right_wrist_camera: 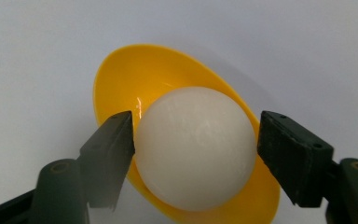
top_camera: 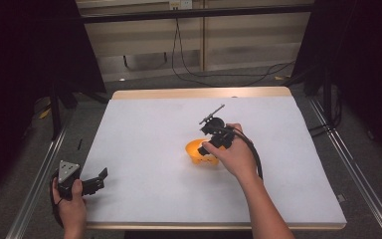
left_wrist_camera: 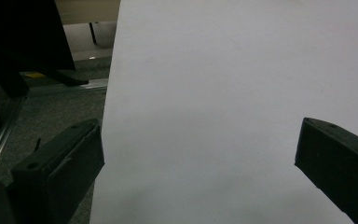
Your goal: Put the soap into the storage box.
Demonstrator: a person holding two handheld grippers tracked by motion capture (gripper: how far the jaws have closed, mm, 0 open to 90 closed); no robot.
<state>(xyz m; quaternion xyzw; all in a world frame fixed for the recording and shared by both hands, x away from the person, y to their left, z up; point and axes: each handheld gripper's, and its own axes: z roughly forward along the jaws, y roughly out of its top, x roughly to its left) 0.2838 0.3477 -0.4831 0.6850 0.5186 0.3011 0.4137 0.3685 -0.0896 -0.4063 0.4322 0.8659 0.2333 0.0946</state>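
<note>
Here the right gripper is clamped on a white ball that sits over a yellow bowl — the left jaw presses the ball's side, the right jaw stands at its other flank, and whether that pad fully touches cannot quite be told from the right gripper view. The ball looks smooth and glossy, about the width of the bowl's hollow, and it hangs low inside or just above that hollow; which of the two the frame does not settle. In the high view the bowl lies near the middle of the white table, partly under the person's right hand, with the right gripper angled down into it.

The left gripper rests with its jaws spread wide, nothing between them, hovering at the table's near left edge well apart from the bowl.

The step in hand appears to be the grasp on the ball over the bowl. To do it well, the pads should stay on the ball's widest line — a grip above or below it would likely squeeze the slick sphere out. Any lift ought to go straight up, clear of the bowl's rim, since a light plastic bowl could tip or slide if a jaw catches it.
</note>
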